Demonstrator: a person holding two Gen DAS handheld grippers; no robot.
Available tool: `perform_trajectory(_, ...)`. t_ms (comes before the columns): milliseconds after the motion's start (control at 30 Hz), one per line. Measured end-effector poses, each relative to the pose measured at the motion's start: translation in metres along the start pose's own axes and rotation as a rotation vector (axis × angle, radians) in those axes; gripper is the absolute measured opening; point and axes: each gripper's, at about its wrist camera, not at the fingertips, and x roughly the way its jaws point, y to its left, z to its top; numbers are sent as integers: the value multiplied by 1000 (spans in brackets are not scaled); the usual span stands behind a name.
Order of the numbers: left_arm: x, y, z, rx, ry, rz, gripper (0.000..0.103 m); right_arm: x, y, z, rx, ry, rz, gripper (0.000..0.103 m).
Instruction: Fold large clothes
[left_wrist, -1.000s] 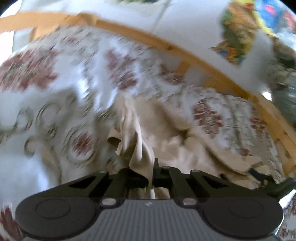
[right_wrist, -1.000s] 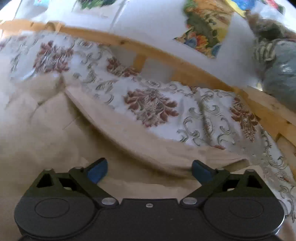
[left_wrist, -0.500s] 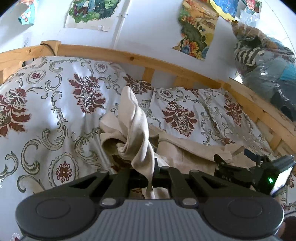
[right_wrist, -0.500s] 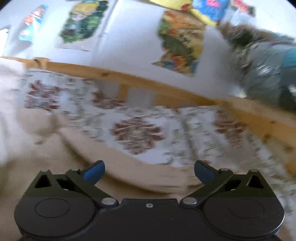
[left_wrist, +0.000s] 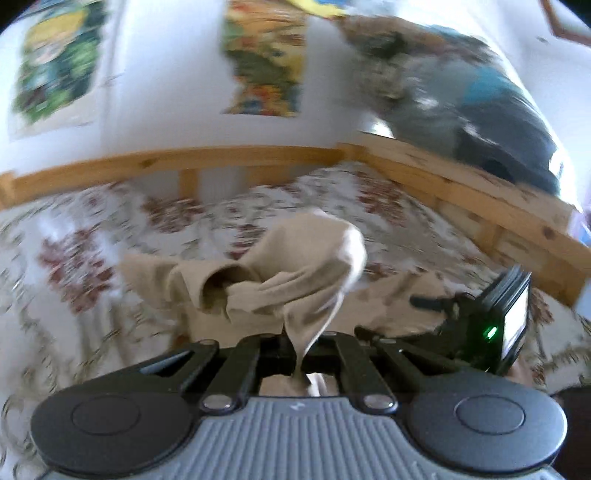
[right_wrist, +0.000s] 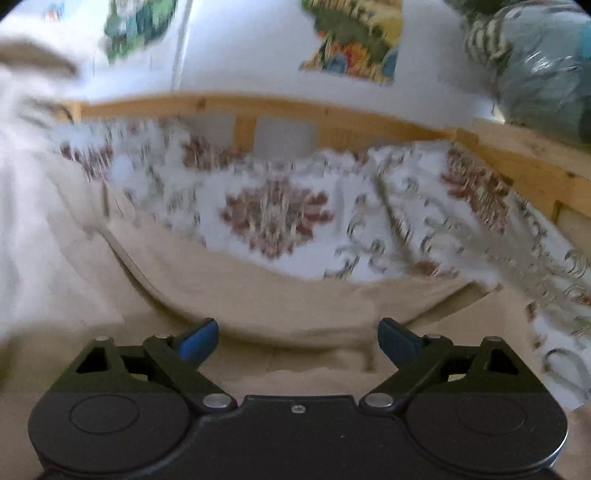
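Left tool (left_wrist: 301, 354): clenched on a bunched corner of the beige garment (left_wrist: 295, 266), which rises ahead of it in a twisted hump, sleeve cuff (left_wrist: 218, 291) drooping to the left. Right tool (right_wrist: 297, 341): released, jaws wide, holding nothing, poised low over the garment's flat part, whose hem edge (right_wrist: 280, 295) runs left-right just ahead, on the floral bedspread (right_wrist: 277, 214). Likely next: right tool nearer that hem, grab it there. Both views motion-blurred.

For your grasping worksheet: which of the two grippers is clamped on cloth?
The left gripper, shut on the beige garment. The right gripper stands open, blue fingertips apart above the fabric.
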Motion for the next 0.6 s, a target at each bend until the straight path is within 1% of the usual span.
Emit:
perform_trajectory(33,3,-10,4,28,6,-15,0,-11,-10,4,16,-3,-15,96)
perform_trajectory(100,12,-31,8,71,16,-47,0,-43,-39,11,128,-15,-47,98)
perform_trajectory(133,17,-41,10,86,21,-63,0,-55,-52,14,196,-13,-43,98)
perform_trajectory(167,22,-52,11,108,30,-77,0,-70,-71,18,294,-10,-2,99)
perform_trajectory(200,27,-64,11,125,37,-90,0,-83,-90,20,401,-2,68,100)
perform_trajectory(267,36,-85,8,165,69,-113,0,-107,-128,11,659,13,270,102)
perform_trajectory(333,46,-107,-2,225,89,-118,0,-120,-160,-15,929,19,542,102)
perform_trajectory(367,50,-117,-10,257,100,-119,0,-121,-170,-27,1025,18,652,102)
perform_trajectory(400,53,-123,-17,271,110,-121,0,-119,-176,-37,1092,21,730,102)
perform_trajectory(433,56,-127,-23,280,123,-128,0,-115,-178,-44,1122,35,765,102)
perform_trajectory(467,57,-129,-28,282,131,-137,0,-108,-178,-49,1127,62,776,102)
perform_trajectory(533,57,-131,-36,288,135,-141,0,-90,-173,-63,1179,174,788,102)
perform_trajectory(567,56,-131,-36,293,129,-136,0,-80,-168,-71,1214,228,826,102)
perform_trajectory(600,55,-129,-36,294,124,-129,0,-70,-162,-77,1240,273,882,102)
